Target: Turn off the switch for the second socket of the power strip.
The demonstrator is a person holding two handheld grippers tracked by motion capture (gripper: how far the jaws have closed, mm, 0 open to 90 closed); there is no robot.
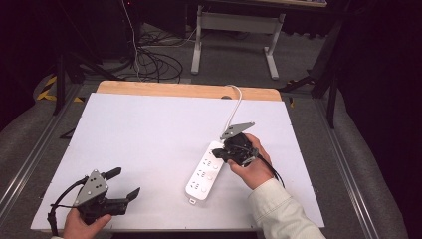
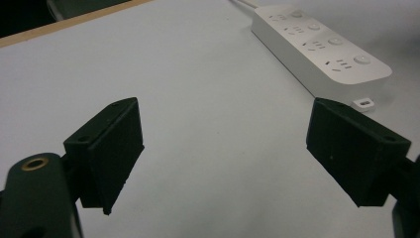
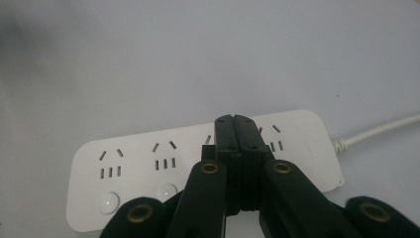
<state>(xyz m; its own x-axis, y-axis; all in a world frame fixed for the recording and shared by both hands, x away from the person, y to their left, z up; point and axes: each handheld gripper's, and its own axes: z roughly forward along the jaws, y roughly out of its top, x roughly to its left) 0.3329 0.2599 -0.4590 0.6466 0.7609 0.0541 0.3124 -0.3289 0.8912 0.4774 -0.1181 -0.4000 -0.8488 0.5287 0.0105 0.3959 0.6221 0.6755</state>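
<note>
High view: long white plastic power strip [image 1: 204, 174] flat on white table sheet [image 1: 149, 134], right of centre, white cord [image 1: 234, 107] trailing to far wooden edge. Right gripper [image 1: 219, 153] held over strip's far half, jaws pressed together, nothing between; tips above sockets in right gripper view. Left gripper [image 1: 127, 184] near front-left corner, well apart from strip, jaws spread wide, empty.

No text, label, brand or number can be read on the power strip [image 3: 198, 163] or elsewhere.
</note>
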